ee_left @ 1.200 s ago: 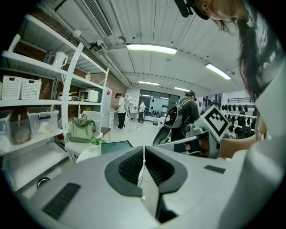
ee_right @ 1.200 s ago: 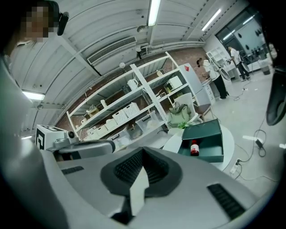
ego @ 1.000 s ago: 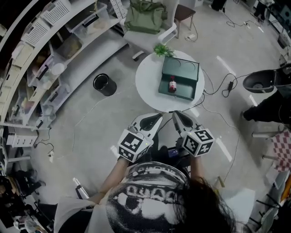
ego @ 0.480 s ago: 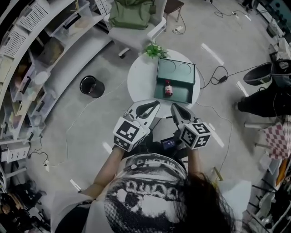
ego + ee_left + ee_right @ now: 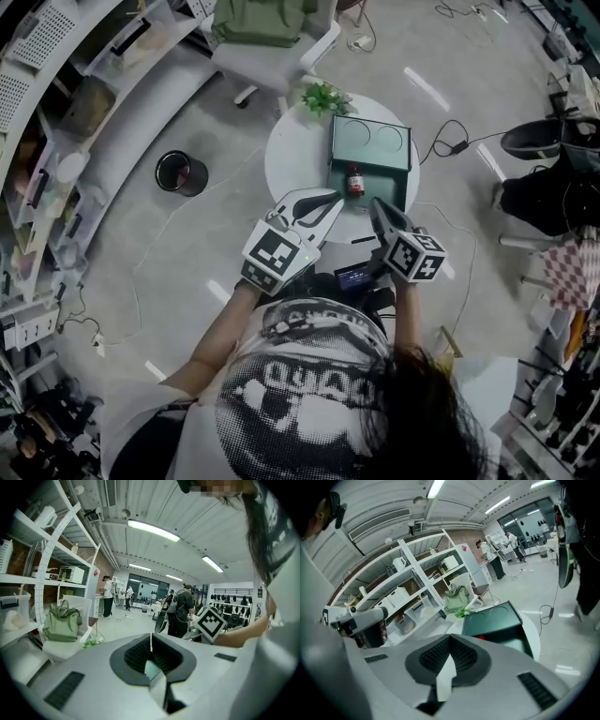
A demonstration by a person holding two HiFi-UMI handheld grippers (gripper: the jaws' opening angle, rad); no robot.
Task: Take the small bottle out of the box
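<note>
The small bottle (image 5: 355,180), dark with a red top, stands inside the dark green box (image 5: 369,147), whose lid is open, on the round white table (image 5: 295,161). Both grippers hover at the table's near edge, short of the box. My left gripper (image 5: 335,197) points at the box's near left corner, and its jaws meet in a thin seam (image 5: 150,638) with nothing between them. My right gripper (image 5: 375,203) is just right of the bottle's line, shut and empty (image 5: 450,640). In the right gripper view the box (image 5: 492,619) lies straight ahead past the tips.
A small green plant (image 5: 325,97) stands at the table's far edge. A black bin (image 5: 178,172) is on the floor to the left, with curved shelving (image 5: 66,112) beyond. A chair with a green bag (image 5: 258,26) sits behind the table. Cables (image 5: 450,145) and a person (image 5: 553,192) are at right.
Both grippers have moved forward from in front of my body to the table's near edge, closer to the box. The right one has dipped lower. Both stayed shut.
</note>
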